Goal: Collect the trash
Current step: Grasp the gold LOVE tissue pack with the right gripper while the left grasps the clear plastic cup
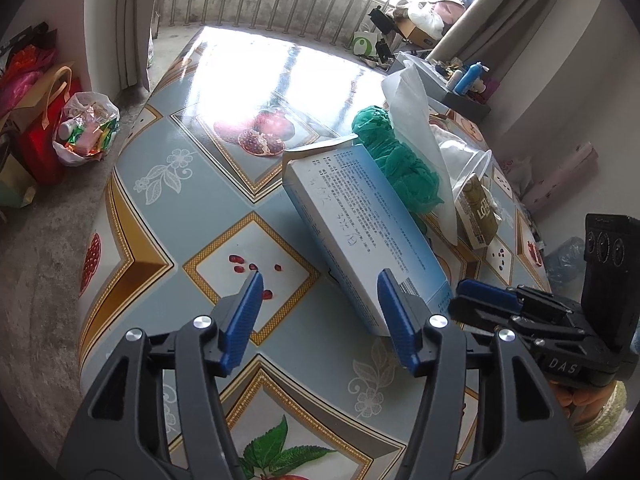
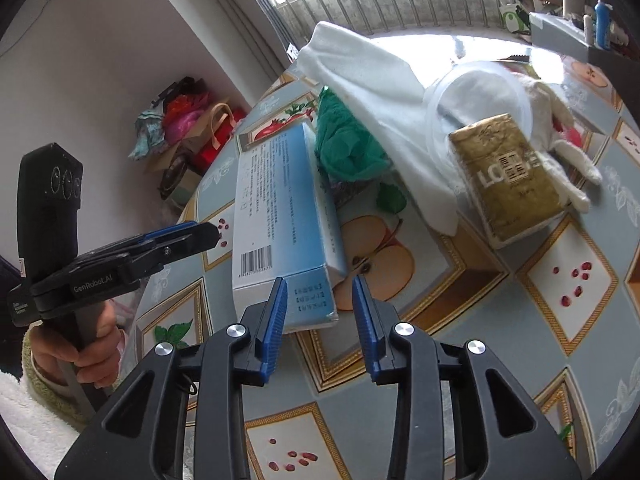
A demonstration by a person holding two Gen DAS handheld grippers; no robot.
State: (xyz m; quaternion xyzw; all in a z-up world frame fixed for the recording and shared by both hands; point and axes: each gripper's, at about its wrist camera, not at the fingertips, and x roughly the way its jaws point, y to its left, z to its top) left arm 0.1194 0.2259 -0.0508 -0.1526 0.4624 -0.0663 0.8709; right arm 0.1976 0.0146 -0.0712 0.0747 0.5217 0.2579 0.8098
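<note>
My right claw (image 2: 320,312) is released, its blue fingers spread at the near end of the long blue-and-white carton (image 2: 280,216). That end sits just off the left finger, not yet between the two. My left claw (image 1: 320,304) is released too, with the same carton (image 1: 360,236) just beyond its right finger. I judge the step to be taking this carton first. To do it well I would shift the right claw left until the narrow end lies squarely between the fingers, then clench across the short sides, since the broad face looks likely to buckle.

The carton lies tilted on the desk (image 2: 520,340), its far end propped against the pile. Beyond it I count one crumpled green bag (image 2: 344,148), one white tissue sheet (image 2: 380,92), one gold packet (image 2: 508,180) and one clear plastic cup (image 2: 476,92) on its side. Farthest, one grey box (image 2: 560,36) holds bottles.
</note>
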